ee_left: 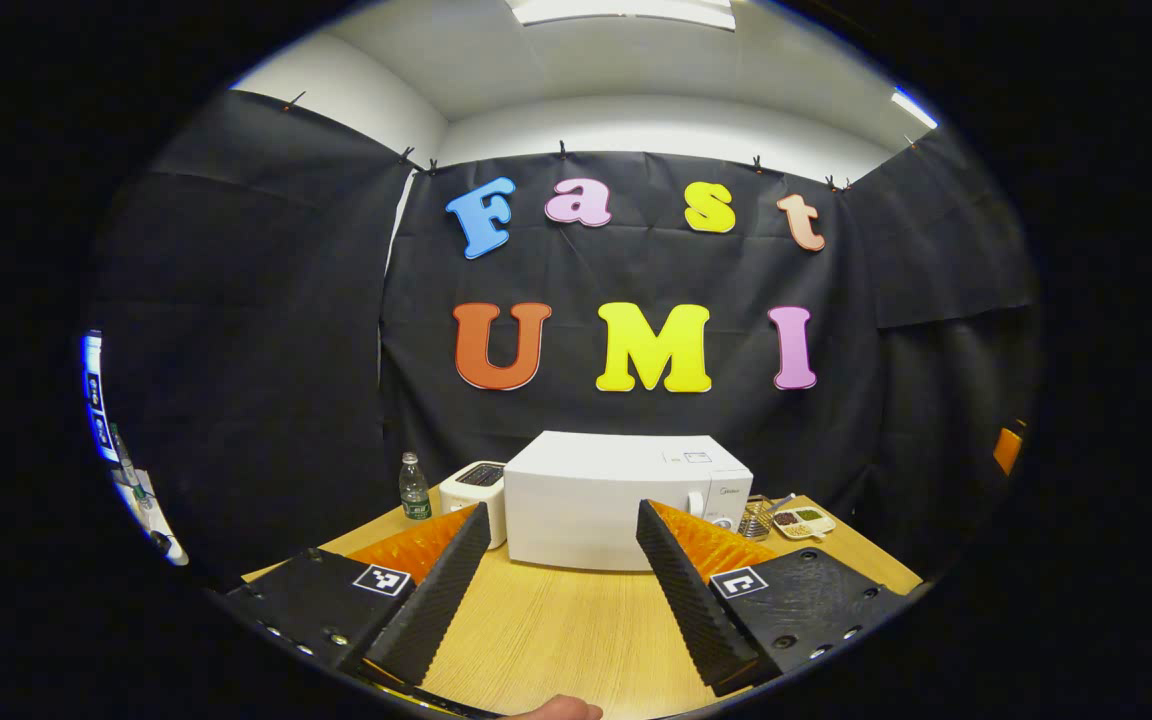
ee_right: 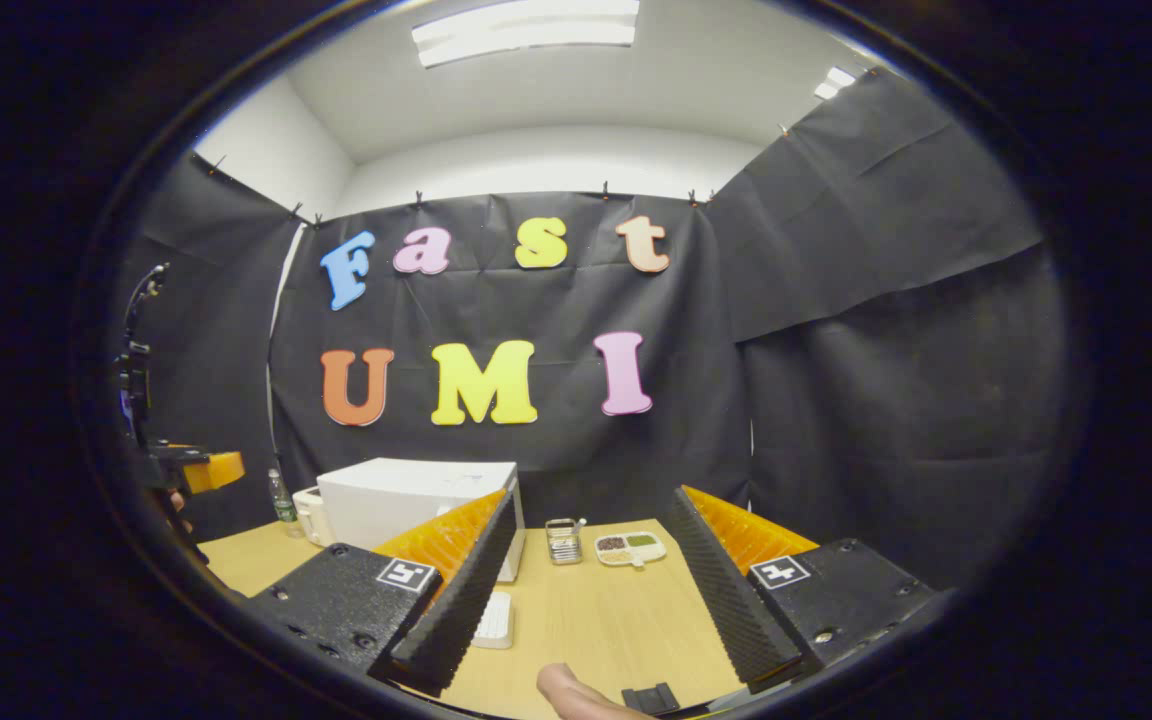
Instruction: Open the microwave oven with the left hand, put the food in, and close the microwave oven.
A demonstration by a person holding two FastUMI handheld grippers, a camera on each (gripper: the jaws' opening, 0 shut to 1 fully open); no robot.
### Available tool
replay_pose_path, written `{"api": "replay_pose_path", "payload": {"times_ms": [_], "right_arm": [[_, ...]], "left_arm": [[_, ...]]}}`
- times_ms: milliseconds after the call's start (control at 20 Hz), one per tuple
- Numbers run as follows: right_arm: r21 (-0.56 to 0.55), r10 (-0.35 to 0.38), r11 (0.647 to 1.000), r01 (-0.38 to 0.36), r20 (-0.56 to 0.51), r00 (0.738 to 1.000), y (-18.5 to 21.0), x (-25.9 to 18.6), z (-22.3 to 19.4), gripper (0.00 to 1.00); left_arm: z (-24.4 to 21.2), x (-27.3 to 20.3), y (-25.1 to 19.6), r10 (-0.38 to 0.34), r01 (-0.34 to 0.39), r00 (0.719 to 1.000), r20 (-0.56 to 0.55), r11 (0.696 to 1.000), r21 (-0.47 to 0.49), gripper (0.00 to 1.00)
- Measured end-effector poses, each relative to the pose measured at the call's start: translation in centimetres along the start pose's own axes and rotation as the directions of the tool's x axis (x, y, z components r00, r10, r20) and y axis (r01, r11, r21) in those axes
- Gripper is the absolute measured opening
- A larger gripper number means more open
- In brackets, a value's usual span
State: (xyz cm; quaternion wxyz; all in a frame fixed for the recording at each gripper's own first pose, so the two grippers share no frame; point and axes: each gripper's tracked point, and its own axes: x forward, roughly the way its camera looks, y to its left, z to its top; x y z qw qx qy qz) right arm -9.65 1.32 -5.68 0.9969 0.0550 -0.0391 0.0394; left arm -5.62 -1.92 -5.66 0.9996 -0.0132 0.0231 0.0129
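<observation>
**Nothing started: microwave shut, food on the table**

Your left gripper [ee_left: 561, 545] is spread wide and empty, with the microwave [ee_left: 626, 495] at 12 o'clock beyond it, door closed. Your right gripper [ee_right: 591, 560] is also apart, holding nothing. The food tray [ee_right: 630, 547] sits at 12 o'clock from it, just beside a wire basket [ee_right: 563, 540]. Opening, loading and closing all remain.

The microwave is a smooth white box. The tray is pale, shallow and divided, and looks rigid. The table [ee_left: 556, 620] is light wood grain. Both grippers' fingers [ee_left: 681, 575] are ribbed wedges.
</observation>
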Motion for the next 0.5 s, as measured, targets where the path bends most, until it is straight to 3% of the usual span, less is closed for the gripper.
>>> {"api": "replay_pose_path", "payload": {"times_ms": [450,500], "right_arm": [[0.033,0.03,0.999,-0.03,-0.018,0.999,2.1,0.1,-0.1,0.99],[0.029,0.035,0.999,-0.035,-0.017,0.999,2.2,0.0,0.0,0.99]], "left_arm": [[0.7,-6.2,-1.0,-0.056,0.054,0.997,0.045,0.998,0.041,0.93],[0.6,-6.3,-1.0,-0.056,0.054,0.997,0.045,0.998,0.044,0.81]]}}
